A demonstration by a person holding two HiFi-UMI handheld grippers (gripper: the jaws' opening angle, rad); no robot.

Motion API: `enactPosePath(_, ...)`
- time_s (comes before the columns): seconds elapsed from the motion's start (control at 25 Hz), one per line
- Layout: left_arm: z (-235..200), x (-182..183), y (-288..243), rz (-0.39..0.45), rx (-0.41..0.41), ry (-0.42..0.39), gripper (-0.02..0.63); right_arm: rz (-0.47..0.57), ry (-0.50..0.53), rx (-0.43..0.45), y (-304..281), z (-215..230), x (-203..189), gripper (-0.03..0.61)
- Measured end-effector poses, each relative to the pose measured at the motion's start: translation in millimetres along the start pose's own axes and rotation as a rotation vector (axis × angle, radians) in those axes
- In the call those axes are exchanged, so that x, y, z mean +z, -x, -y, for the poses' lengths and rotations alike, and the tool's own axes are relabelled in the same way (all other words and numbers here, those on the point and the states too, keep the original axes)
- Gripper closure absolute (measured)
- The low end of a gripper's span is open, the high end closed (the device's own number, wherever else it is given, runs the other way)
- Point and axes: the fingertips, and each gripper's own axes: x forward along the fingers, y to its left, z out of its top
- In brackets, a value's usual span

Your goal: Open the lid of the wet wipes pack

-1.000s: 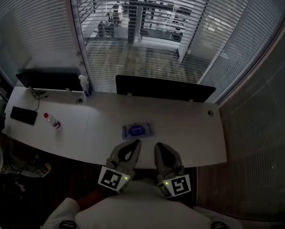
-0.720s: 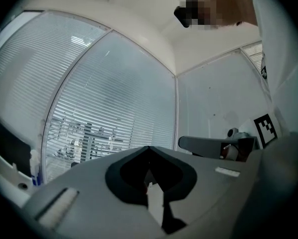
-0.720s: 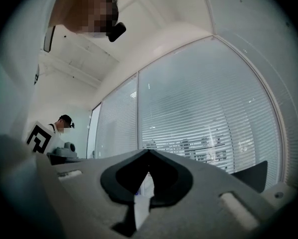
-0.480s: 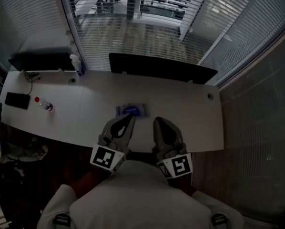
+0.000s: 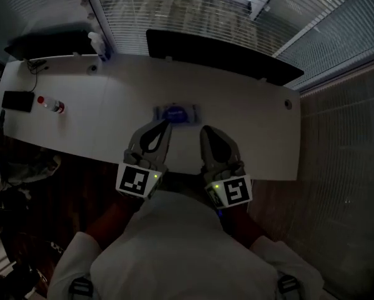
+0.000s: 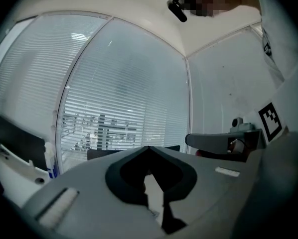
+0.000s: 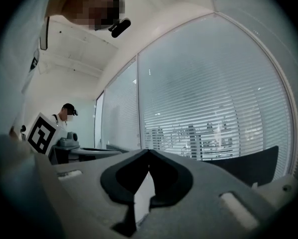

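Only head view shows the wipes pack (image 5: 177,114).

Count of things on and by the surface

There is one surface (image 5: 256,130); on it are one wet wipes pack (image 5: 176,114), one small bottle (image 5: 49,104), one spray bottle (image 5: 98,44), one phone (image 5: 17,100) and two screens, a left screen (image 5: 49,44) and a middle screen (image 5: 224,58). Two tools: the left hand-held gripper (image 5: 164,125) and the right hand-held gripper (image 5: 207,133).
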Motion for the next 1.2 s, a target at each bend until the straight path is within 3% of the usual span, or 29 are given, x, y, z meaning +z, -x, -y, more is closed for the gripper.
enactPosePath(0.16,-18,-47,-7,-0.076,0.034,0.004,0.611,-0.065,0.001,0.046,-20,-3,-36,0.577)
enactPosePath(0.4,-46,-106,-21,-0.172,0.074,0.076,0.611,-0.173,0.045,0.131,-52,-13,-96,0.578)
enactPosePath(0.52,-61,-130,-29,-0.205,0.097,0.081,0.611,-0.222,0.071,0.167,-66,-15,-129,0.529)
enactPosePath(0.96,-97,-274,-31,-0.454,0.152,0.115,0.612,-0.441,0.335,0.296,-88,-17,-266,0.512)
enactPosePath(1.2,-96,-331,-28,-0.581,0.123,0.152,0.611,-0.523,0.485,0.339,-89,-15,-328,0.503)
